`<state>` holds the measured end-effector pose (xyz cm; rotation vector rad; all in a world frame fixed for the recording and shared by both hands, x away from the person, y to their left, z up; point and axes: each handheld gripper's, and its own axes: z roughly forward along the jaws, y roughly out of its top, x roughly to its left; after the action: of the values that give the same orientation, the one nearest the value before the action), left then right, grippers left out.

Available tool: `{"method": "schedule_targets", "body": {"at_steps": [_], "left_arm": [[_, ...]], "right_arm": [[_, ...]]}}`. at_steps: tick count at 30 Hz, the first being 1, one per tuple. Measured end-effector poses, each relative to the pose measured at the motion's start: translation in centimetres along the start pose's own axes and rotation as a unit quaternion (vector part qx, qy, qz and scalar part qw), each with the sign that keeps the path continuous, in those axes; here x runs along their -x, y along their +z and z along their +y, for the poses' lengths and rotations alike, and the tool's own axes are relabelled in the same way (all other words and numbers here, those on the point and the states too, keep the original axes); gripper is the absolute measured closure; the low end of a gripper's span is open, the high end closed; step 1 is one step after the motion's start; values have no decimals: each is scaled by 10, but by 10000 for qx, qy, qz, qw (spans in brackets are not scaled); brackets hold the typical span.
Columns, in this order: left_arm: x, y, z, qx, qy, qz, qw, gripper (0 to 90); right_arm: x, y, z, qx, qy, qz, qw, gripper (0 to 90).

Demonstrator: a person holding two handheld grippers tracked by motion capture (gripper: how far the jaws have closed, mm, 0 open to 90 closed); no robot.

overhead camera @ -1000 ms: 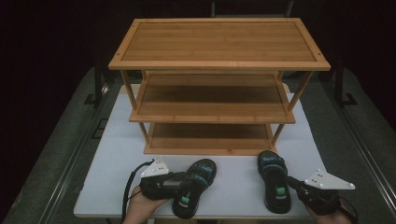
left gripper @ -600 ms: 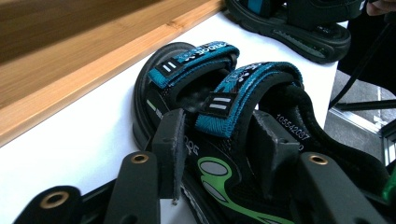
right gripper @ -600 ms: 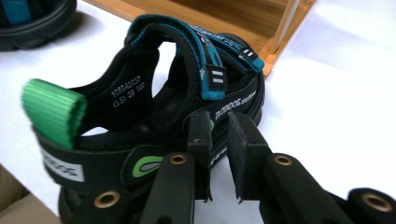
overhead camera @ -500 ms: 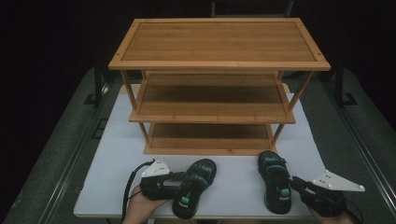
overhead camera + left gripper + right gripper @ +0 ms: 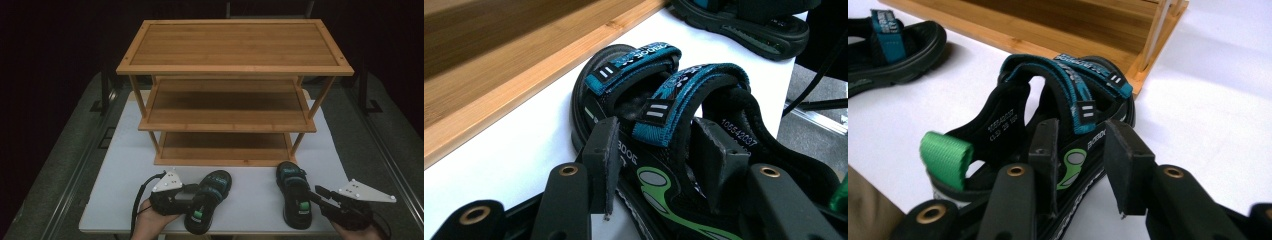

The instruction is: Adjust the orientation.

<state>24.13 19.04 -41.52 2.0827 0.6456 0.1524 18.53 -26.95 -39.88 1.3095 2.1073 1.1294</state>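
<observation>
Sandals on tabletop, lower frame below rack. Left claw straddles left sandal sidewall; right claw just opened, beside right sandal. Pinch sidewalls squarely, lift level.

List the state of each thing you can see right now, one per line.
Left sandal: flat on the table, side wall between the left gripper fingers.
Right sandal: flat, upright; right gripper fingers just opening astride its side wall.
Wooden rack: standing, three shelves bare.
</observation>
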Motion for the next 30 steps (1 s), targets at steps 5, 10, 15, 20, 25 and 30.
{"method": "schedule_targets", "body": {"at_steps": [5,10,15,20,25,30], "left_arm": [[1,0,0,1,25,-1,10000,541],[2,-2,0,-13,61,6,10000,546],[1,-1,0,-25,21,60,10000,550],[3,-1,0,-59,35,156,9999,564],[7,1,1,-101,48,248,9996,634],[4,0,-1,-31,6,245,9997,690]], "right_arm": [[-3,0,3,31,19,119,9999,643],[-6,5,4,-79,-58,31,9999,635],[-8,13,3,-151,-19,-67,9999,646],[-11,17,3,-211,-73,-253,9994,648],[-13,23,3,-282,62,-361,9989,619],[-17,28,5,-293,225,-377,9986,614]]}}
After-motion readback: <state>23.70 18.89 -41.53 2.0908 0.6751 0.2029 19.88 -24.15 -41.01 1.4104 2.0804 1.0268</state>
